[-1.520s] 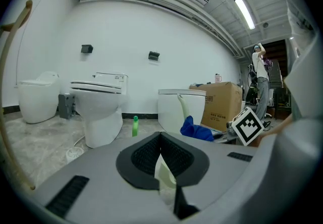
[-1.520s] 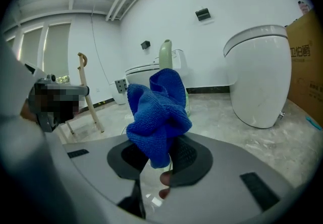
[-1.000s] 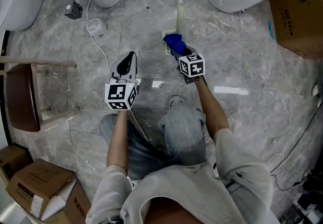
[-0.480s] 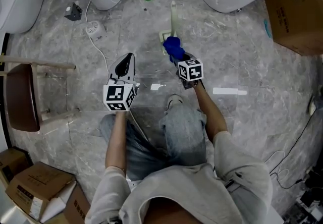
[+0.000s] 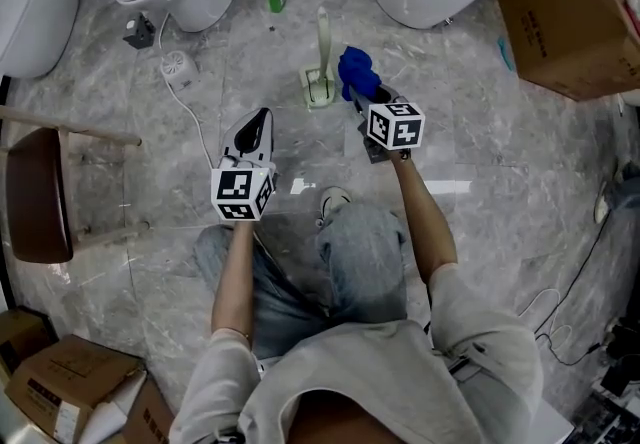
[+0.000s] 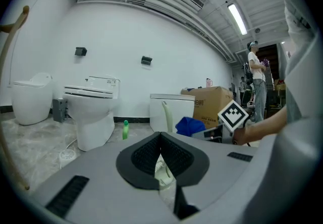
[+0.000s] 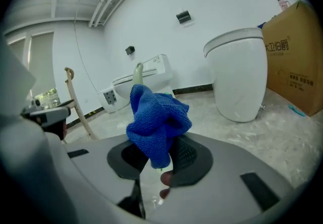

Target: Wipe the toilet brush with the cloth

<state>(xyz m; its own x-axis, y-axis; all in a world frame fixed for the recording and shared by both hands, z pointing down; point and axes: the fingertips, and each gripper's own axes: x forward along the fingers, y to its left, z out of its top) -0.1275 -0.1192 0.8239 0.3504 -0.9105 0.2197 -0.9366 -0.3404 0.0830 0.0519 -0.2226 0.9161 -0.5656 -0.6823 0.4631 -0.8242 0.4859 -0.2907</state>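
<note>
Holding the blue cloth (image 7: 156,122) bunched in our right gripper (image 5: 358,100), jaws clenched on its folds, we have it just right of the toilet brush (image 5: 322,37). That brush stands upright in its holder (image 5: 316,92) on the marble floor (image 5: 480,162). Our left gripper (image 6: 160,153) hovers nearer us, jaws pressed together on nothing.

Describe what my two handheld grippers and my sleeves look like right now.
The left gripper and right gripper each have a pale grey shell with dark, ribbed fingers. Each carries a white cube printed with black square markers. The person wears a light grey top whose sleeves leave the forearms bare.
</note>
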